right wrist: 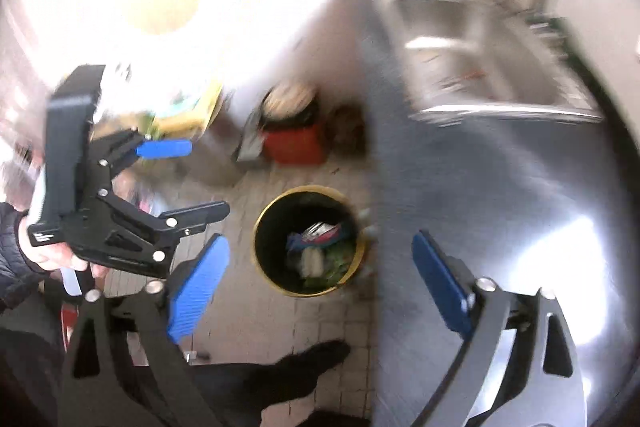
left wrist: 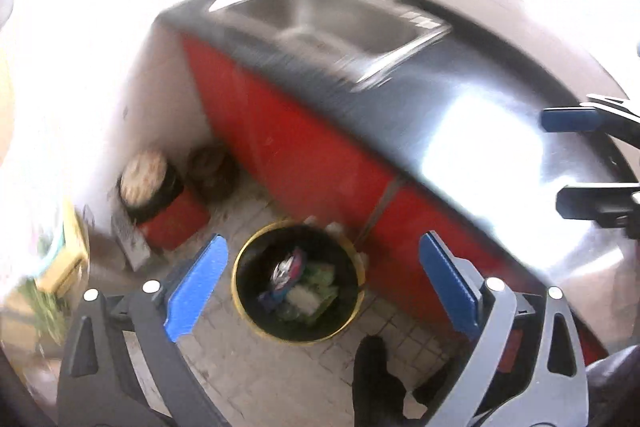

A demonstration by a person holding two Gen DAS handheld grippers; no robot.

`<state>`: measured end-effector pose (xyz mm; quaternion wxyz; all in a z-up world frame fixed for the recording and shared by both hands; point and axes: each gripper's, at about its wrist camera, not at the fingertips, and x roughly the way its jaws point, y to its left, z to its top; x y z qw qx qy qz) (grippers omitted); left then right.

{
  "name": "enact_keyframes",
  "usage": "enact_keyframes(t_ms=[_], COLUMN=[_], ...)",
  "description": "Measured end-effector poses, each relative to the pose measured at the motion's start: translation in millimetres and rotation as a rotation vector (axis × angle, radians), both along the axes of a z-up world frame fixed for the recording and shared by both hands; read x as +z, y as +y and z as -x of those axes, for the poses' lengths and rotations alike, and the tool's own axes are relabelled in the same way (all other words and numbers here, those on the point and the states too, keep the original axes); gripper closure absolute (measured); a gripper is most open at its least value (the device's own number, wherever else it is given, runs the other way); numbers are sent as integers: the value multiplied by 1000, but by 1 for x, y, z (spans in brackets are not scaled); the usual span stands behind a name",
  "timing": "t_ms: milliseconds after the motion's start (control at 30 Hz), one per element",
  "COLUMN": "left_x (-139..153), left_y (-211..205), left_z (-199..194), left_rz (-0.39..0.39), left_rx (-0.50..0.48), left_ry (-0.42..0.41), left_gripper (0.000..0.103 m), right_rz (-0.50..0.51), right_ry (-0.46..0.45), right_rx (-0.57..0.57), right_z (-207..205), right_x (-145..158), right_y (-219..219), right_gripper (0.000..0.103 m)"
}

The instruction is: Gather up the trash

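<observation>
A round black trash bin with a yellow rim (left wrist: pixel 298 281) stands on the tiled floor beside the red cabinet; it also shows in the right wrist view (right wrist: pixel 310 239). It holds wrappers and green and white scraps (left wrist: pixel 300 285). My left gripper (left wrist: pixel 322 275) is open and empty, high above the bin. My right gripper (right wrist: pixel 320 275) is open and empty too, above the bin and the counter edge. The left gripper also shows in the right wrist view (right wrist: pixel 192 179), open. The right gripper's fingertips (left wrist: pixel 568 119) show at the right edge of the left wrist view.
A steel counter (left wrist: pixel 480 131) with a sink (left wrist: pixel 332 23) runs above red cabinet fronts (left wrist: pixel 304 155). A red pedal bin (left wrist: pixel 168 203) and a brown pot (left wrist: pixel 210 167) stand in the corner. A black shoe (left wrist: pixel 372 375) is on the floor.
</observation>
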<state>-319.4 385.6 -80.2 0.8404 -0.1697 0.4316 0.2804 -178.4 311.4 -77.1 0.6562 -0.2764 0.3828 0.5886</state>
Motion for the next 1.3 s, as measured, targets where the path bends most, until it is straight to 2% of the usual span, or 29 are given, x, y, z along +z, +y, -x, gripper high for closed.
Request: enact_keyframes(t_ms=[100,233,300,400,467,600,733,900,1300], left_x=[39,67,78,88,92,98,96,90,91], left_y=[-35,-83,-116,-170,-208,-273,-326,-363,-372], left_z=[-50,-121,-156,-201,-226,-259,-274,-279,-286], left_rz=[-27,-30,-31,-37,-19,18,4,-26,-35], left_rx=[-129,-289,-394,-525,-615,-734,-804,-846,-824], left_ry=[-29,-59,-101,-122,-129,-115,-70,-28,-21], left_gripper=[7,7,7,7,7,7,7,7,7], right_rz=[-66,-98,-88,-53,-43,-47,-33,-31,-35], right_ry=[-50,-142,-186,-240,-236,-228,-202,-169,-123], right_rx=[-198,-513,-693,-923,-1085,-1275,-1375,-1417,-1412], right_z=[-28,-60,-72,-82,-84,-77,-72,-81,-87], right_x=[42,77,87,97,102,99,92,82,75], right_y=[-75,-183,-242,-313,-361,-423,-465,-488,-515], right_gripper=[9,8,8,8,8,8,8,8,8])
